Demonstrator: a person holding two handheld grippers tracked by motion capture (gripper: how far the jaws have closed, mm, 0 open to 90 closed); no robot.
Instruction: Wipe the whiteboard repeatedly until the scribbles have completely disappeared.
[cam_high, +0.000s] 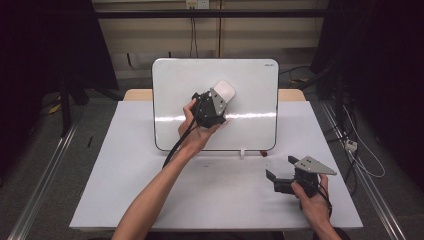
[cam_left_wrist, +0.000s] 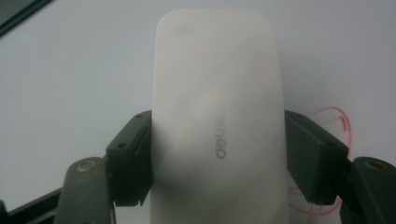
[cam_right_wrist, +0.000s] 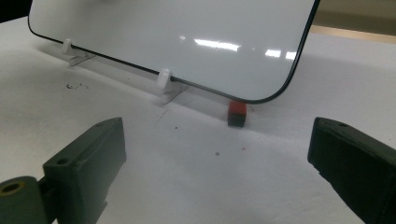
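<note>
The whiteboard (cam_high: 175, 100) stands propped across the back half of the table (cam_high: 125, 200), blocking any reach toward the back edge between its two sides. Its white clip feet (cam_right_wrist: 164, 79) and a small red-and-black block (cam_right_wrist: 237, 114) sit just at its lower edge, toward the right. The table's front left stretch lies bare, crossed only by the left forearm (cam_high: 150, 195). Narrow strips stay open beside the board's left and right edges.

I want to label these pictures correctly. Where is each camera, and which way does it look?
High view: above the table's near side, looking forward and down at the whiteboard; both forearms show.
Left gripper view: on the left gripper, facing the eraser it clamps.
Right gripper view: on the open right gripper, facing the whiteboard's foot.
Shared: the whiteboard.
</note>
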